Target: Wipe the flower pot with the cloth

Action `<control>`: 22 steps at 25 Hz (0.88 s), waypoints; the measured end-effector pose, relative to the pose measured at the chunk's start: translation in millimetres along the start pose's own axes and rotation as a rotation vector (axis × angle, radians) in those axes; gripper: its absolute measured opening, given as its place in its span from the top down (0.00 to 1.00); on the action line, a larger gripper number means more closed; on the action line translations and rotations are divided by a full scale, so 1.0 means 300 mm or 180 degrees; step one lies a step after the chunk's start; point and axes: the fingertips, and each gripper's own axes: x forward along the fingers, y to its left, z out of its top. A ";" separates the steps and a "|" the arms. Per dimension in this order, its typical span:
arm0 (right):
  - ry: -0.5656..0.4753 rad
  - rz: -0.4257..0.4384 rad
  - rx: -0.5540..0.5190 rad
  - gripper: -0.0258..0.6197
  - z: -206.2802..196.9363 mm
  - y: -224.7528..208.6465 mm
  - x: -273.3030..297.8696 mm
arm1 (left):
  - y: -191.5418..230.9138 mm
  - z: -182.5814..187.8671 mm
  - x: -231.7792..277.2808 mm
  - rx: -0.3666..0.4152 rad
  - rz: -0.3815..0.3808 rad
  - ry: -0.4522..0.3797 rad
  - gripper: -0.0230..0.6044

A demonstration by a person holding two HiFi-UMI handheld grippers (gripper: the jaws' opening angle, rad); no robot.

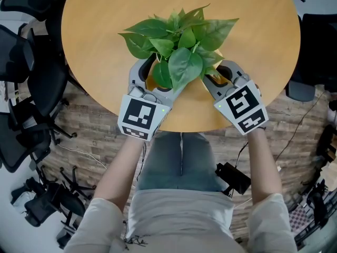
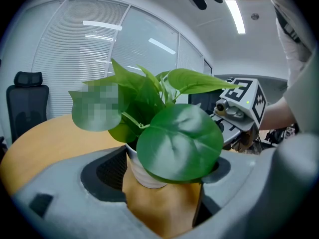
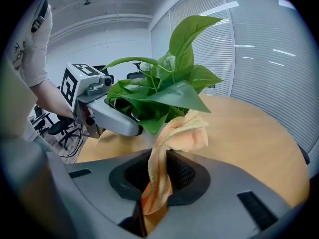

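Flower pot [image 2: 142,176] on the table [image 1: 105,25] sits clamped in the left tongs [image 2: 169,161]; right tongs [image 3: 167,169] pinch the orange cloth [image 3: 182,131] beside it.

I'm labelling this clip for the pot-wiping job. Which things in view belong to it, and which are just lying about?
In the job: flower pot with its plant; orange cloth, pinched in the right claw; left claw, around the pot.

Lying about: black office chairs; cables and a black box on the floor.
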 end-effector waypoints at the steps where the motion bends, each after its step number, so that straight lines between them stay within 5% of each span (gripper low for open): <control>1: 0.0006 0.0000 -0.0001 0.87 -0.002 0.002 -0.001 | -0.002 0.000 0.002 -0.0011 0.0025 -0.0001 0.31; 22: 0.0065 0.0084 -0.0024 0.87 -0.035 0.046 -0.013 | -0.035 0.003 0.013 -0.0268 0.0539 -0.0010 0.31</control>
